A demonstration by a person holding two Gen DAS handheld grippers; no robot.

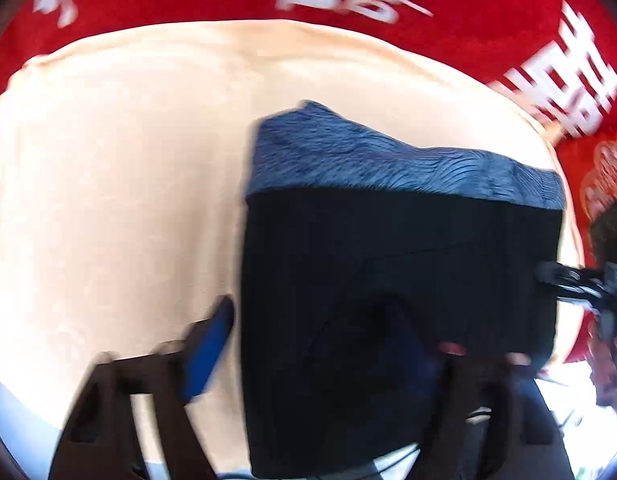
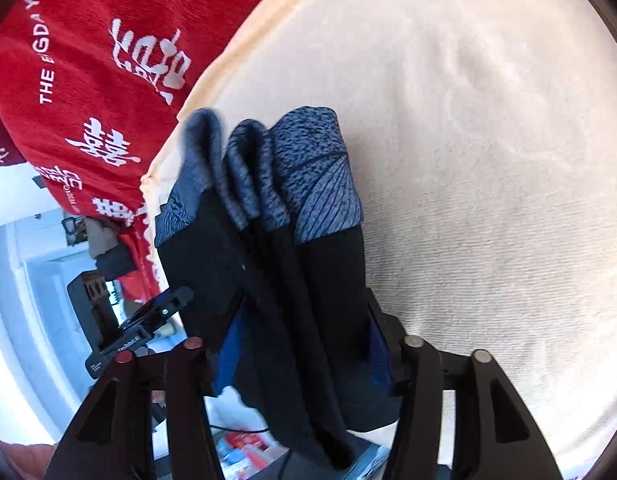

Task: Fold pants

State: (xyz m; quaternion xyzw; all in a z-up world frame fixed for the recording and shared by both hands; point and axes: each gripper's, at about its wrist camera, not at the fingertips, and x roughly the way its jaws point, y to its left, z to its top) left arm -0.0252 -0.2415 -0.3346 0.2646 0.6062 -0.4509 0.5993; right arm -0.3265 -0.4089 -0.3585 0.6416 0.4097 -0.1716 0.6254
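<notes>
The pants (image 1: pixel 388 248) are black with a blue-grey patterned band along the far edge and lie folded on a cream towel (image 1: pixel 108 180). My left gripper (image 1: pixel 308 316) is open over their left edge. Its left finger, with a blue pad (image 1: pixel 208 352), is clear of the cloth, and the right finger is dim against the black fabric. In the right wrist view the pants (image 2: pixel 292 264) stand bunched in upright folds between the fingers of my right gripper (image 2: pixel 304 300). It is open, with a blue pad (image 2: pixel 378 356) showing on each side. From the left wrist view the right gripper (image 1: pixel 548 274) is at the pants' right edge.
A red blanket (image 2: pixel 88 80) with white characters lies beyond the cream towel (image 2: pixel 488 200). Past the bed's edge at lower left are a pale floor and dark furniture (image 2: pixel 88 292). A black clamp-like part (image 2: pixel 160 308) juts in beside the pants.
</notes>
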